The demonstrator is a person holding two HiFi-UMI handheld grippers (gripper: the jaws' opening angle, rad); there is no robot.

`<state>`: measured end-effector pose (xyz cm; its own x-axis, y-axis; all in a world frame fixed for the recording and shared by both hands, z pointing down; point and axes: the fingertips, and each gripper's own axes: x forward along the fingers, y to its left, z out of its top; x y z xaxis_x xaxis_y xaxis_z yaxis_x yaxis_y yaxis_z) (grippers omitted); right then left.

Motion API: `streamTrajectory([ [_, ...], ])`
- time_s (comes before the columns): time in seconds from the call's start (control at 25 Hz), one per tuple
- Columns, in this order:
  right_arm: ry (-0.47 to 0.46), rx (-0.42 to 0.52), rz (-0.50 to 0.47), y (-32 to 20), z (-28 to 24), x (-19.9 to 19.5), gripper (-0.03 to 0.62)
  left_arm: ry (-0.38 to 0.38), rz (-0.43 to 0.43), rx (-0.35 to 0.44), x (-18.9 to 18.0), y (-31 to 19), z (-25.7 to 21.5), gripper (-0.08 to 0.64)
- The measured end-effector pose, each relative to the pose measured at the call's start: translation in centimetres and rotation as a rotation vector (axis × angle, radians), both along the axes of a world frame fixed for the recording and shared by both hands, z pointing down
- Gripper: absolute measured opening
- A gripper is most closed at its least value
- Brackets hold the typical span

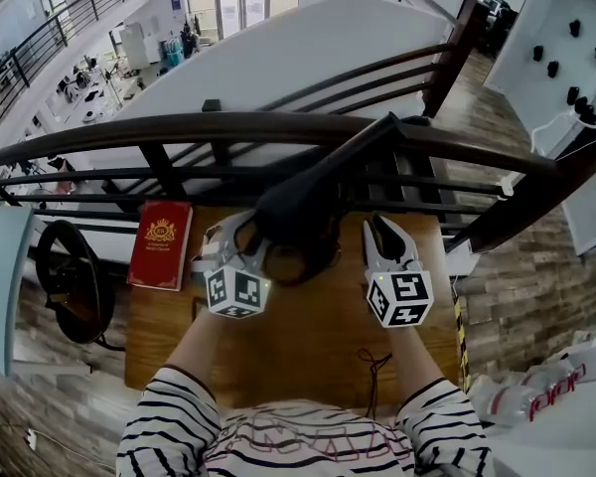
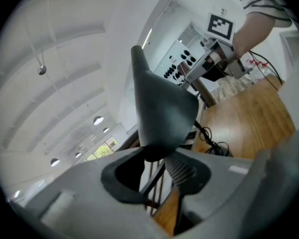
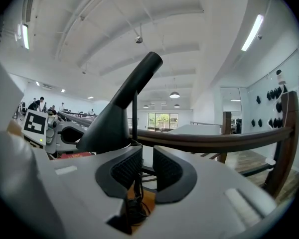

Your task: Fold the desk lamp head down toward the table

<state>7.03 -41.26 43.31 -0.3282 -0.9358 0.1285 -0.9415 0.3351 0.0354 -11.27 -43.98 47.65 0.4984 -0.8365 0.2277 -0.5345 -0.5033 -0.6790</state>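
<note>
The black desk lamp stands at the far edge of the wooden table [image 1: 308, 356]. Its long cone head [image 1: 328, 172] slants up to the right from a ring base [image 1: 303, 263]. My left gripper [image 1: 243, 235] is at the wide lower end of the head. In the left gripper view that end [image 2: 157, 108] and the ribbed neck [image 2: 182, 171] sit between the jaws of the left gripper [image 2: 157, 176], with a dark gap on one side. My right gripper [image 1: 387, 229] is to the right of the lamp. Between the pads of the right gripper [image 3: 148, 166] a narrow gap holds nothing; the head [image 3: 114, 118] and thin stem [image 3: 134, 113] rise beyond.
A red book [image 1: 161, 243] lies at the table's far left. A dark curved railing [image 1: 179, 127] runs just behind the table, close to the lamp head. A thin cable [image 1: 372, 366] lies near the front edge. A black round object [image 1: 70, 281] stands left of the table.
</note>
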Motion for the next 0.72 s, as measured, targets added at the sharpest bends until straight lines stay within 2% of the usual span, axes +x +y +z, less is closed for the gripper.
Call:
streamTrajectory([
  [0.24, -0.01, -0.006, -0.008, 1.1, 0.2, 0.2, 0.064, 0.012, -0.014, 0.006, 0.2, 0.1, 0.1, 0.118],
  [0.4, -0.022, -0.006, -0.016, 1.8, 0.0, 0.2, 0.064, 0.003, -0.014, -0.034, 0.0, 0.4, 0.3, 0.128],
  [0.72, -0.048, -0.001, -0.061, 4.1, -0.4, -0.3, 0.063, 0.085, -0.075, -0.056, -1.6, 3.6, -0.9, 0.14],
])
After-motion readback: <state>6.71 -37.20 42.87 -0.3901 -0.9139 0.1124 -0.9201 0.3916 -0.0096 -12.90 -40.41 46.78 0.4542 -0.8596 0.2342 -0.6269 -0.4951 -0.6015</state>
